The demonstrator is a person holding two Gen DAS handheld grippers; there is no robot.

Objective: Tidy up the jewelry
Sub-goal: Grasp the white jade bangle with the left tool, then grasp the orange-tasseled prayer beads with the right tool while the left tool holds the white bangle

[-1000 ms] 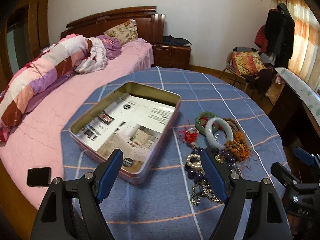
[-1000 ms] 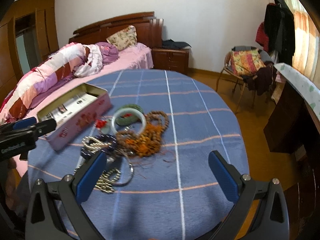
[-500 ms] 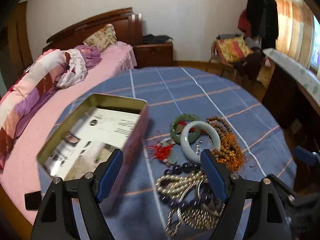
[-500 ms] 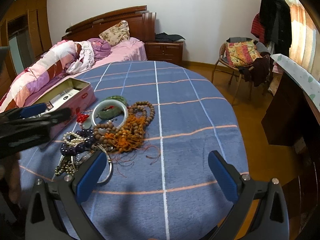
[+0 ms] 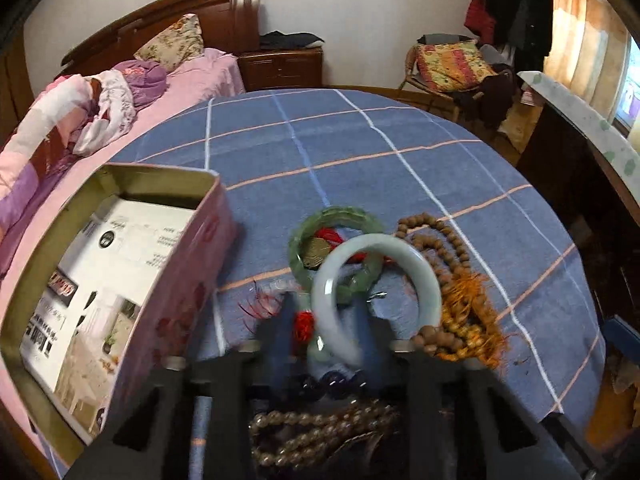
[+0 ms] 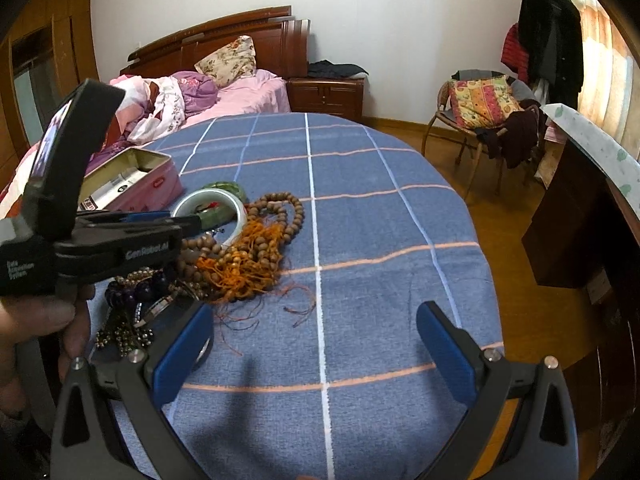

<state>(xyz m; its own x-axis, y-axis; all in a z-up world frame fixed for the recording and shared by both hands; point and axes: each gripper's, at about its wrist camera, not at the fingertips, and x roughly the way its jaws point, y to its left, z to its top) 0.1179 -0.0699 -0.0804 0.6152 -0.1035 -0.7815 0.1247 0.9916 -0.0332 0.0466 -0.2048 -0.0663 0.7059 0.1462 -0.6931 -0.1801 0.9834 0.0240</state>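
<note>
We have the left gripper (image 5: 324, 334) down in the jewelry pile, its jaws just closing from wide to narrow around the near rim of the pale bangle (image 5: 376, 292). The blur keeps us from telling whether the pads already press on it. The bangle lies flat, overlapping the green bangle (image 5: 334, 222) behind it, with the wooden bead string (image 5: 448, 248) just to its right. The open tin (image 5: 160, 256) sits to the left of the pile, near the left gripper, so we judge the coming move to be a lift and a short carry leftward over the tin's wall. Our right gripper (image 6: 316, 350) hangs wide and empty, with the pile off to its left and the tin beyond, so the left hand is the nearer of the 2.
</note>
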